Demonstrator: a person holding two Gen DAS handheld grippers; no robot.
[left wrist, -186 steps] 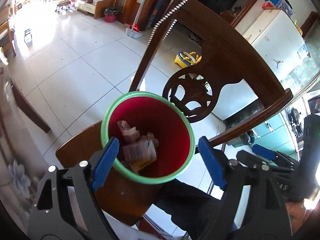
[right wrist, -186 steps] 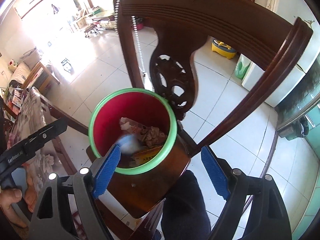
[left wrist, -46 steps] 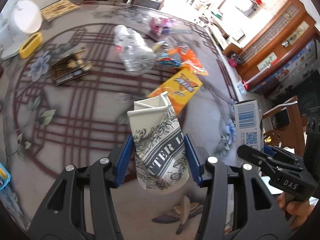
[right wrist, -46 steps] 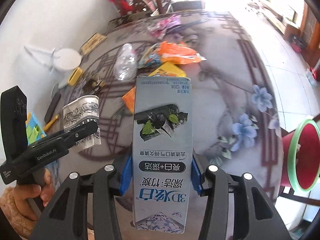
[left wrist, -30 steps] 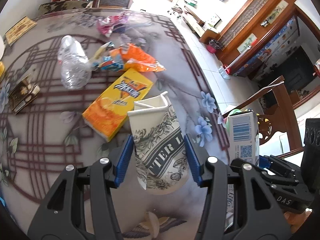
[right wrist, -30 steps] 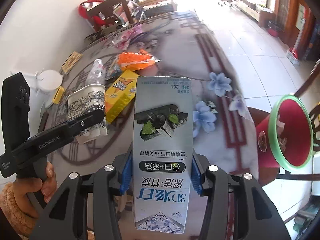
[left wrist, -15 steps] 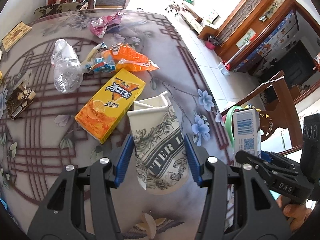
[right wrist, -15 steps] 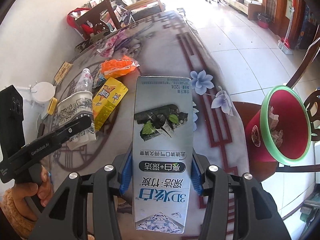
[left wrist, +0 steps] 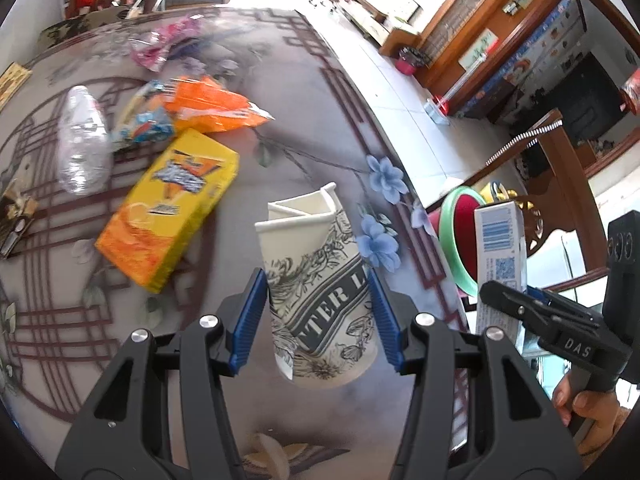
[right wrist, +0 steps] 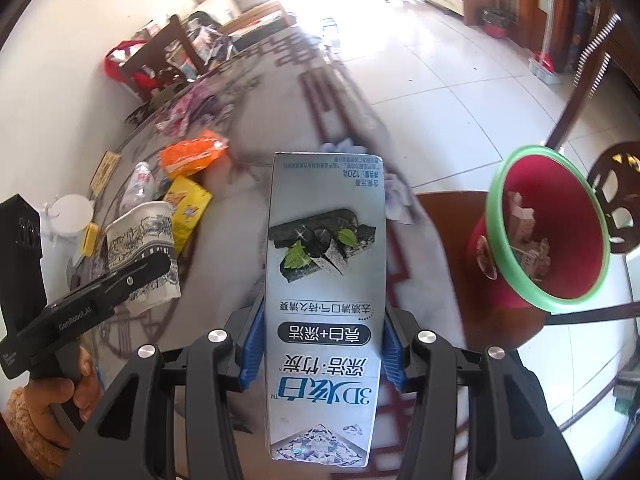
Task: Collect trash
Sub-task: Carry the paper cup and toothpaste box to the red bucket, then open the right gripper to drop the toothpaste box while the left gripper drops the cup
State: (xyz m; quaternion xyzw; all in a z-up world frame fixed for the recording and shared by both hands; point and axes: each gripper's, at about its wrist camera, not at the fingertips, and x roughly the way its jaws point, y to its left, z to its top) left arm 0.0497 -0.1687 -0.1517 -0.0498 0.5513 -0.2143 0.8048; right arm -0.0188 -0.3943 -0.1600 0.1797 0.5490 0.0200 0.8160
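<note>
My left gripper (left wrist: pixel 316 312) is shut on a crushed white paper cup (left wrist: pixel 316 284) with black floral print, held above the table. My right gripper (right wrist: pixel 322 344) is shut on a tall grey toothpaste box (right wrist: pixel 326 280), which also shows at the right of the left wrist view as the box (left wrist: pixel 500 248). The red bin (right wrist: pixel 556 232) with a green rim stands on a wooden chair seat (right wrist: pixel 444 216) off the table's edge, to the right of the box. It holds some crumpled trash. In the left wrist view the bin (left wrist: pixel 460 232) peeks out behind the box.
On the patterned table (left wrist: pixel 280 80) lie a yellow carton (left wrist: pixel 172 204), an orange wrapper (left wrist: pixel 212 104), a clear plastic bottle (left wrist: pixel 82 148) and a pink wrapper (left wrist: pixel 160 44). A carved chair back (right wrist: pixel 616 196) rises behind the bin. Tiled floor (right wrist: pixel 440 80) lies beyond.
Both grippers have swung toward the table's edge, each keeping its hold. The bin has come nearer and larger in the right wrist view.
</note>
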